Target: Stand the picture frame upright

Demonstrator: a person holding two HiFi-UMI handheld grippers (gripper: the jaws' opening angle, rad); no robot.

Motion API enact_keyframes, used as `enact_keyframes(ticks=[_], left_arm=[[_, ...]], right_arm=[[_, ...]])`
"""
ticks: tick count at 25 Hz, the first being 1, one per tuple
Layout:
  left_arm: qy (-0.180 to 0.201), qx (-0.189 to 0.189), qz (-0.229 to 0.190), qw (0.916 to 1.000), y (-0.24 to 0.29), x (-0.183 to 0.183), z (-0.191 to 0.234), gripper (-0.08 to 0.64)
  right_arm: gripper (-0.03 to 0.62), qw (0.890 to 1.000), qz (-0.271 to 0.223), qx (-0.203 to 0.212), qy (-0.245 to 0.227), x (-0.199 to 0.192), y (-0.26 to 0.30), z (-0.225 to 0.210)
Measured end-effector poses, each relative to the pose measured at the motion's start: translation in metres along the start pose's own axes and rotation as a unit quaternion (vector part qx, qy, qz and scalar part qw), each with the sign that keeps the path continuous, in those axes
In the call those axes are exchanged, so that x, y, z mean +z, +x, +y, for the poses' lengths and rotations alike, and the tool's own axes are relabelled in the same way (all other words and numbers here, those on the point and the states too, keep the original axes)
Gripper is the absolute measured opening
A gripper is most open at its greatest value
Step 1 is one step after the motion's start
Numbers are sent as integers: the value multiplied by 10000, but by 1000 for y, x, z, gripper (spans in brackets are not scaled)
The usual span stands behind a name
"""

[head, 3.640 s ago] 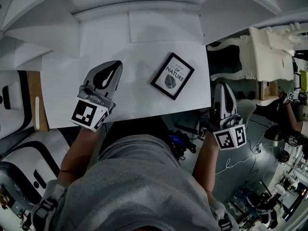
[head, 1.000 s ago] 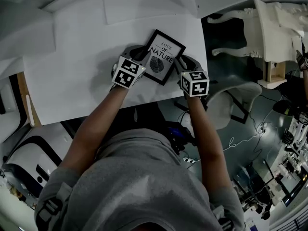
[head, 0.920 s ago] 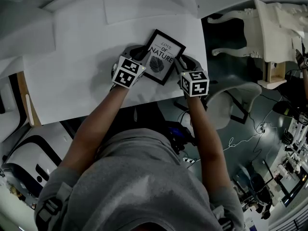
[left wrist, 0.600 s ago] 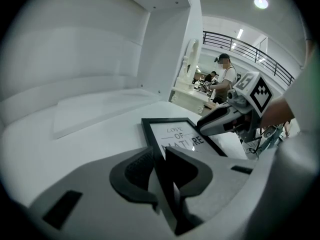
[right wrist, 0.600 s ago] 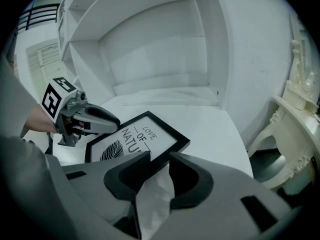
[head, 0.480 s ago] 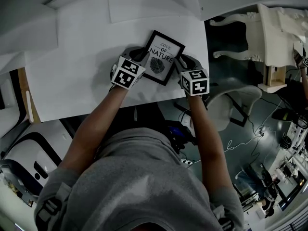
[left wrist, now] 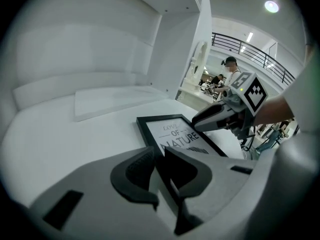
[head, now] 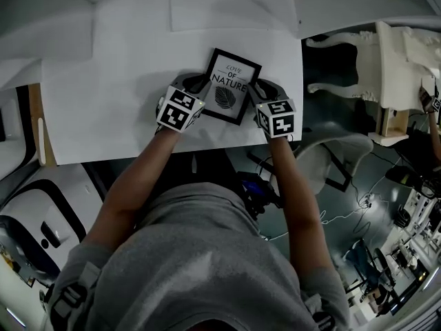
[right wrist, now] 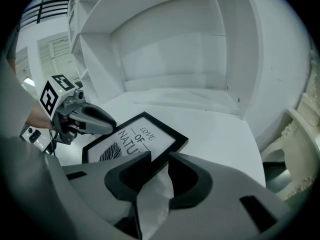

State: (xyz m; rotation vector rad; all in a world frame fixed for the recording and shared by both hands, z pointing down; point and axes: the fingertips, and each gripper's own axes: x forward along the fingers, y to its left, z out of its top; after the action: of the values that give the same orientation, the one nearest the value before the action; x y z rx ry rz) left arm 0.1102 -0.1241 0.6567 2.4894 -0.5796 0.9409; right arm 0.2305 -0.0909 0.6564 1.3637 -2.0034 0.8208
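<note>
The picture frame (head: pixel 228 88) lies flat on the white table (head: pixel 103 67), near its 6 o'clock edge. The left gripper (head: pixel 200 82), at the frame's 9 o'clock side, has just been closing and pinches the black border. The right gripper (head: pixel 254 87), at 3 o'clock, has been closing too, its jaws apart astride that edge.

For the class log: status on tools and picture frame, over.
Left tool just closing, pinching picture frame edge. Right tool closing, edge between jaws, ungripped. Frame flat on table. Nothing blocking.
</note>
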Motion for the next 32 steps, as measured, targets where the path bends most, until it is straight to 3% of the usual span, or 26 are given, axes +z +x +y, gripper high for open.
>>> enact_keyframes(ticks=[13, 32], left_arm=[[-340, 447, -61, 9984, -41, -31, 22, 67], [-724, 669, 39, 9951, -90, -80, 16, 67]], right_arm=[[117, 9968, 3, 684, -403, 18, 23, 42], [114, 9840, 193, 1570, -818, 14, 29, 100]])
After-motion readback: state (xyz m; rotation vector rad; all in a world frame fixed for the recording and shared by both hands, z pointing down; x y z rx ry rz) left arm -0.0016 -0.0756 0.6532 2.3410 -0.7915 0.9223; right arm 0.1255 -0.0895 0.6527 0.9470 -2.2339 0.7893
